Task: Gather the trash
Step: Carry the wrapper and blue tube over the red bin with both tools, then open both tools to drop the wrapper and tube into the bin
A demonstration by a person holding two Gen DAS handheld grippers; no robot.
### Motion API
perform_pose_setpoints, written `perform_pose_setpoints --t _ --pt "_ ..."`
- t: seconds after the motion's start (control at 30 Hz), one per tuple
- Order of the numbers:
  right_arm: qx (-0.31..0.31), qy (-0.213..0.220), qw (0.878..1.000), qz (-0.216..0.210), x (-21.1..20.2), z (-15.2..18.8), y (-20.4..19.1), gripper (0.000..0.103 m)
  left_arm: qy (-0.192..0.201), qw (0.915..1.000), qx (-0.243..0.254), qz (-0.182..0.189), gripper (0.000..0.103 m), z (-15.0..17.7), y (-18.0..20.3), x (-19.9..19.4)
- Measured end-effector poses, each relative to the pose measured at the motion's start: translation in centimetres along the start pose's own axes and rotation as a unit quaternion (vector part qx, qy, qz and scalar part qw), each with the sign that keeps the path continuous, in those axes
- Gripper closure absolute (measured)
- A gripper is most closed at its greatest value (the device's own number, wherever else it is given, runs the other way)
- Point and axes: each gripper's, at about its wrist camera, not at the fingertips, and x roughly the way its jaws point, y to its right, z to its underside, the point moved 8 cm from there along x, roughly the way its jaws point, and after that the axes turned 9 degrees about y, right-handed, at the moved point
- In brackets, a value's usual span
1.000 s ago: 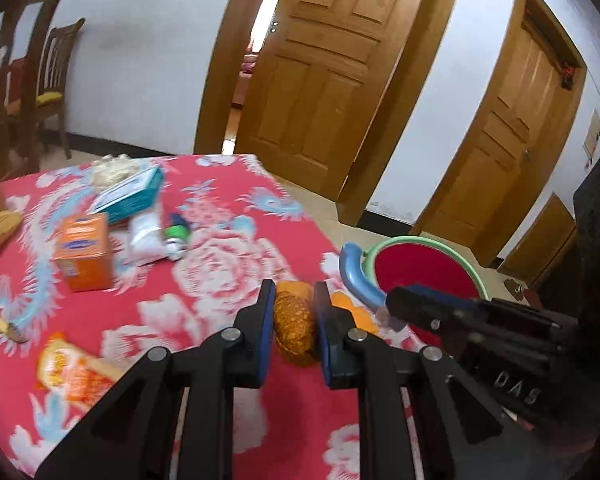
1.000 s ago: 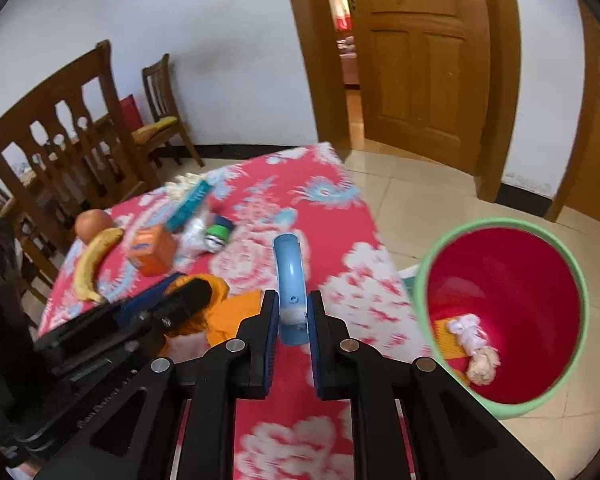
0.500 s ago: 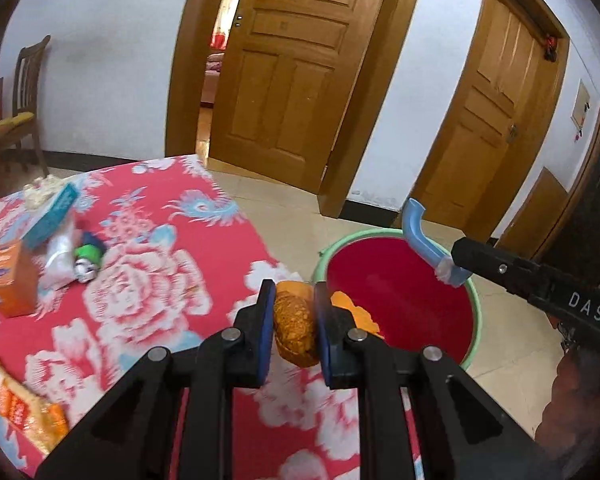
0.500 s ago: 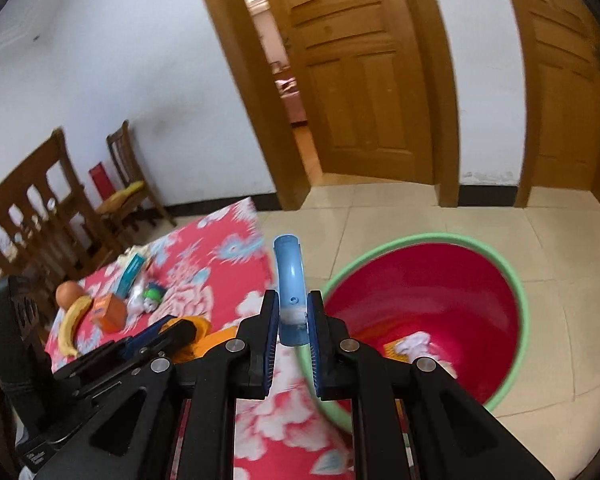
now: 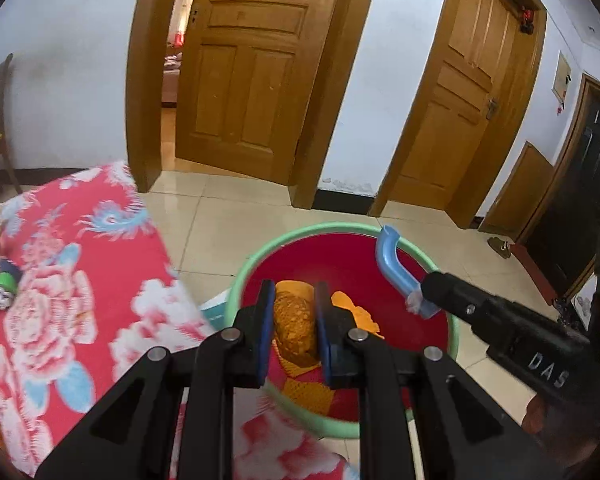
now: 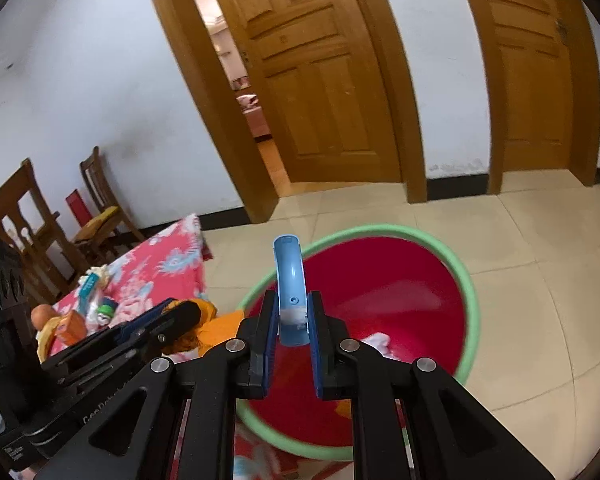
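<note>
A red bin with a green rim (image 5: 260, 250) (image 6: 466, 276) stands on the tiled floor beside the table. Over its near side my left gripper (image 5: 294, 316) is shut on a crumpled orange net bag (image 5: 294, 322), whose loose end hangs down into the bin. My right gripper (image 6: 292, 322) is shut on a curved blue plastic piece (image 6: 289, 276) (image 5: 392, 266), held above the bin's opening. In the left wrist view the right gripper (image 5: 424, 296) reaches in from the right. White and orange scraps (image 6: 376, 340) lie in the bin's bottom.
The table with a red floral cloth (image 5: 60, 288) (image 6: 160, 264) is to the left, carrying a small green-capped bottle (image 5: 4, 280), an orange box (image 6: 70, 326), a teal box (image 6: 88, 286) and fruit (image 6: 42, 314). Wooden chairs (image 6: 100, 208) and two wooden doors (image 5: 244, 64) stand behind.
Both grippers have swung right, off the table and over the bin, each keeping its hold. The table items have slid to the left edge of both views.
</note>
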Motion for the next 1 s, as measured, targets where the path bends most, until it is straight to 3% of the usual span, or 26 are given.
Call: perform_pose_setpoints --t 0.3,0.37,0.43,0.57,0.67,1.0 --pt "0.028 -0.024 0.998 0.041 1.5 1.5 4.9 0.089 -0.012 0.9998 0.015 0.009 0.083 0.8 2.5 2.0" --pt "0.028 -0.021 0.999 0.041 1.5 1.4 4.8 0.089 -0.012 0.9997 0.02 0.01 0.069 0.9 2.8 2.1" --pt "0.03 -0.019 0.999 0.038 1.4 1.4 4.7 0.089 -0.011 0.9996 0.02 0.017 0.039 0.9 3.2 2.1" --pt "0.031 -0.027 0.998 0.039 1.7 1.8 4.7 0.089 -0.004 0.9997 0.025 0.009 0.03 0.7 3.0 1.6" --pt "0.034 -0.032 0.998 0.04 1.8 1.9 5.0 0.089 -0.006 0.9999 0.014 0.003 0.012 0.4 2.2 1.5" --pt "0.035 -0.045 0.998 0.041 2.5 2.2 5.3 0.086 -0.007 0.9997 0.018 -0.014 0.008 0.1 1.1 0.7"
